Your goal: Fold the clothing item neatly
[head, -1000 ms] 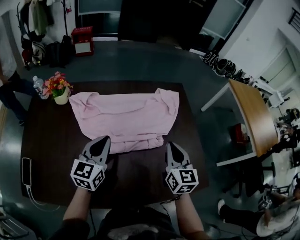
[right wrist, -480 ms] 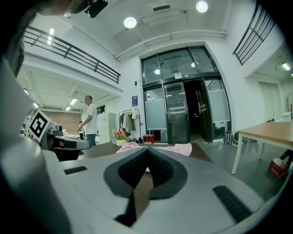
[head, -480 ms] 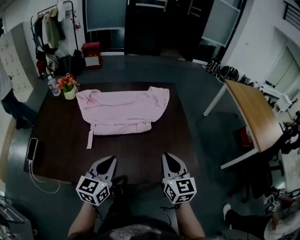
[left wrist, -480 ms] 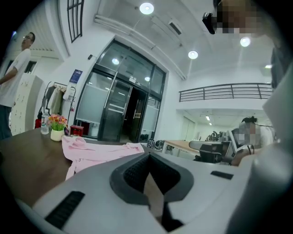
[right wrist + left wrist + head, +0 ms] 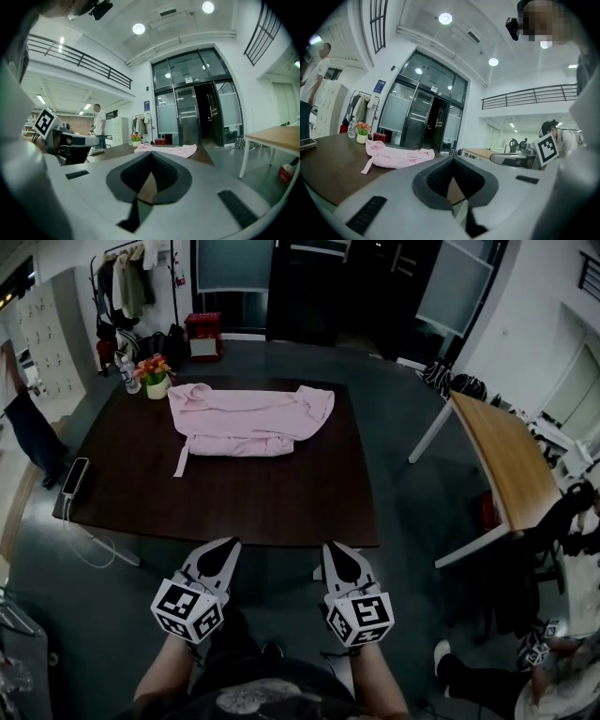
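Folding seems finished: the pink garment (image 5: pixel 248 418) is laid on the tabletop (image 5: pixel 234 498), upper left; left tool (image 5: pixel 223 550) and right tool (image 5: pixel 336 553) are held pressed together, empty; only tidying is needed

Far on the table, pink cloth garment (image 5: pixel 248 418): soft matt fabric, wrinkled, w/ a loose strip of the same cloth lying toward its near-left. Dark brown rectangular table (image 5: pixel 234 493): wood-look top, smooth, faint sheen. Light tan table (image 5: pixel 502 460) at right: smooth wood-look top, white legs, prob. painted metal. Grey floor (image 5: pixel 394 427): smooth, semi-gloss, picks up light patches. Left gripper (image 5: pixel 228 545) & right gripper (image 5: pixel 335 549): light grey matt plastic shells; inner pads (image 5: pixel 436 178) dark, finely ribbed, rubbery-looking. Marker cubes (image 5: pixel 187 608): flat matt black-&-white printed faces. Far glass doors (image 5: pixel 230 268): glossy panes in dark frames.
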Demonstrator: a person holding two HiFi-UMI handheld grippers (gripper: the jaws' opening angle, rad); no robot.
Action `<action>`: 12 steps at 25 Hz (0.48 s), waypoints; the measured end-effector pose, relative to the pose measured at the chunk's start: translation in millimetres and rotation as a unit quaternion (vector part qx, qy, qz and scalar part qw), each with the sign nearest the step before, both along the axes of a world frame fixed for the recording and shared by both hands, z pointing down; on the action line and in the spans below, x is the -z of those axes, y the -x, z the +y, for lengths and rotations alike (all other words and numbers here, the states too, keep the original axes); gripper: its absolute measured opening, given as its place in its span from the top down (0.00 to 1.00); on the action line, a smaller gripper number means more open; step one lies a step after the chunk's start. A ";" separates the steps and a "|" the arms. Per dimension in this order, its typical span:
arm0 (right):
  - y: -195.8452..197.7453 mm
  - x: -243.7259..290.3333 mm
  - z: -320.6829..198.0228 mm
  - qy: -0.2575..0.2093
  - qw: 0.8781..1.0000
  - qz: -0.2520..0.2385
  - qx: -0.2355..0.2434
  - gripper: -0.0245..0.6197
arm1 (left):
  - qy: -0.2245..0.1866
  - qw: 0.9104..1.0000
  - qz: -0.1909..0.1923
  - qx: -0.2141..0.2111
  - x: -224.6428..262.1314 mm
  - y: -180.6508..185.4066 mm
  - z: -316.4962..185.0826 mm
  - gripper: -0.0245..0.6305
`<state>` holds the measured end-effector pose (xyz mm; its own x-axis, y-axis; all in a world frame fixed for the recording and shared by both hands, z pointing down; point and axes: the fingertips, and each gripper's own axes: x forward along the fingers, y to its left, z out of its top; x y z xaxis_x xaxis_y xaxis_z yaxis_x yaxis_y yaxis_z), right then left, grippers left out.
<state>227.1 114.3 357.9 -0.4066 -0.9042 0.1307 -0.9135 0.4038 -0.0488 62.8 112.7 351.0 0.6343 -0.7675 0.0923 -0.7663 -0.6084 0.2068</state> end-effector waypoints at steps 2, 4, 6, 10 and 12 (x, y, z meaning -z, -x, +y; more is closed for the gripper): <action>0.2 -0.7 14.9 0.000 1.000 -0.005 0.010 0.97 | 0.001 1.000 0.003 0.005 1.0 -5.2 17.9 0.95; 2.4 -3.1 27.2 0.005 1.000 -0.007 0.021 0.97 | 0.005 1.000 0.001 0.010 1.5 -7.5 34.2 0.95; 5.3 -6.9 36.3 0.011 0.999 -0.004 0.032 0.97 | 0.010 1.000 -0.001 0.016 1.0 -7.9 45.9 0.95; 12.2 -15.6 45.2 0.019 0.999 -0.001 0.050 0.97 | 0.018 0.999 -0.006 0.035 -0.4 -1.8 58.6 0.95; 14.2 -20.2 47.5 0.024 0.998 -0.007 0.054 0.97 | 0.024 0.999 -0.009 0.042 -3.2 1.1 64.5 0.95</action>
<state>212.9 161.8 378.1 -0.5042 -0.8475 0.1659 -0.8635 0.4975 -0.0825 61.7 177.2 354.2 0.5654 -0.8125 0.1416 -0.8182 -0.5310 0.2201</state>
